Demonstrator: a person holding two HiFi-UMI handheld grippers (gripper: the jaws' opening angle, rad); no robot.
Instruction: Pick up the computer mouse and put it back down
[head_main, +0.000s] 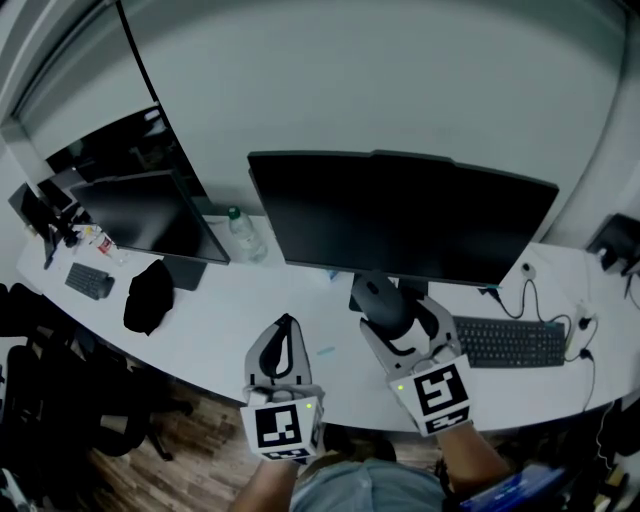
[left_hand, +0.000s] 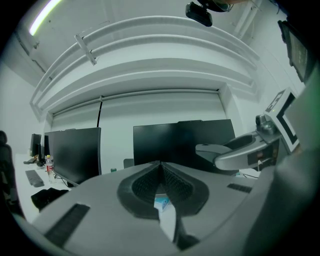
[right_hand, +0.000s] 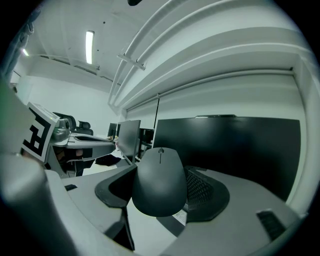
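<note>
The right gripper (head_main: 392, 308) is closed on the computer mouse (right_hand: 160, 182), one jaw against each long side, and the jaws stand fairly wide because the body fills the gap between them. The mouse is matt black, with a smooth, low-domed oval shell. A thin scroll wheel sits in a short slot on the centre line near the nose. In the right gripper view the nose points away from the camera, toward the large dark monitor (head_main: 400, 215). The mouse is held above the white worktop (head_main: 220, 320), in front of the monitor's lower edge and to the left of the black keyboard (head_main: 510, 340) (a strip of pale worktop shows beneath its tail in the right gripper view). The left gripper (head_main: 285, 325) sits level over the worktop's near edge beside the right one, with its jaw tips together and nothing between them.
</note>
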